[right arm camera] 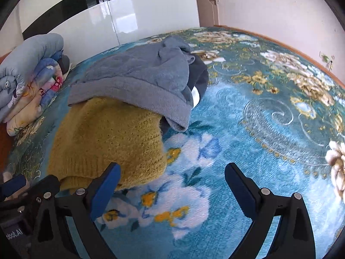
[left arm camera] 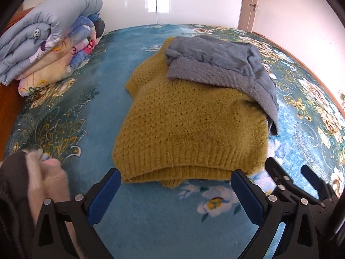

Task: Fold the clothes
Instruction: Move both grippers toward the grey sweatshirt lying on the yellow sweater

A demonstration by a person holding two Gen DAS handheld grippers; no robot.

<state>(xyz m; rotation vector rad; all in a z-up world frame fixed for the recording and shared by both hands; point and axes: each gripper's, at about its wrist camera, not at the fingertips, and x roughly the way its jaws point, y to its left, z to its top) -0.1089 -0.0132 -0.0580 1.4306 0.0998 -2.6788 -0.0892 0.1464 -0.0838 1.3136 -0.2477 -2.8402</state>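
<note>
A mustard-yellow knitted sweater (left arm camera: 189,125) lies on a blue flowered bedspread (left arm camera: 151,226), its ribbed hem towards me. A crumpled grey-blue garment (left arm camera: 217,64) rests on its far right part, with a darker piece under it. My left gripper (left arm camera: 175,178) hangs open just in front of the hem, nothing between its blue pads. In the right wrist view the sweater (right arm camera: 107,138) and the grey-blue garment (right arm camera: 138,79) lie to the left. My right gripper (right arm camera: 172,172) stands open over the bedspread (right arm camera: 248,129), its left finger at the sweater's near corner. The right gripper (left arm camera: 289,172) also shows in the left wrist view.
A stack of folded quilts (left arm camera: 47,41) sits at the bed's far left corner, also seen as quilts (right arm camera: 28,82) from the right. White glossy wardrobe doors (left arm camera: 172,2) and a pink wall (right arm camera: 280,10) stand behind the bed. A sleeve (left arm camera: 25,190) shows at lower left.
</note>
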